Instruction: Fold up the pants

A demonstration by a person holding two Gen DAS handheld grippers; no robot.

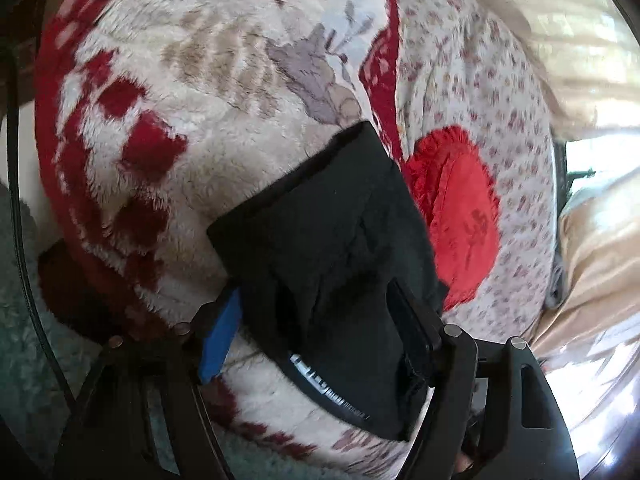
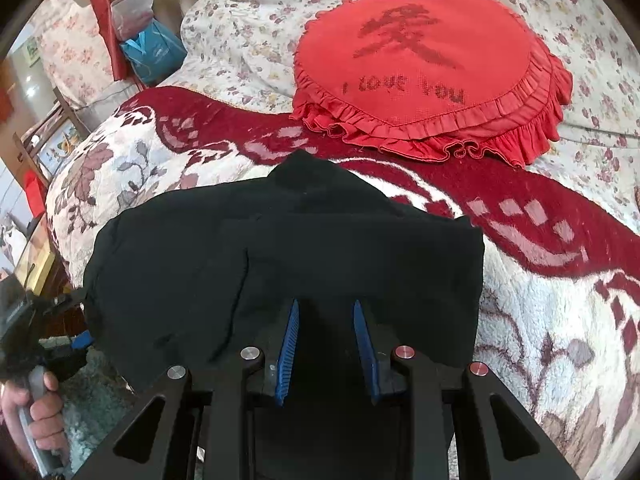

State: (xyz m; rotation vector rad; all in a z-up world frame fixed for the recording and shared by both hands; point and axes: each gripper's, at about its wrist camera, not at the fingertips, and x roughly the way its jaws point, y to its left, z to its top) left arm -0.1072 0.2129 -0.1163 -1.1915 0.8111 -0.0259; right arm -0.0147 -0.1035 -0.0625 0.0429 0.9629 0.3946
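Lying folded on the blanket (image 2: 540, 320), black pants (image 2: 280, 248) run 9-to-3 o'clock. R gripper (image 2: 326, 344) sits over near edge, jaws narrow, nothing pinched. L gripper (image 1: 316, 320) at 9 o'clock end, wide, cloth between.

You look onto a bed (image 2: 600, 240) under a fleecy red-and-cream blanket (image 2: 540, 320), a floral sheet (image 2: 248, 32) behind it, a frilled red cushion (image 2: 424, 76) on top, teal carpet (image 1: 24, 320) below, and daylight on pale curtains (image 1: 560, 12).
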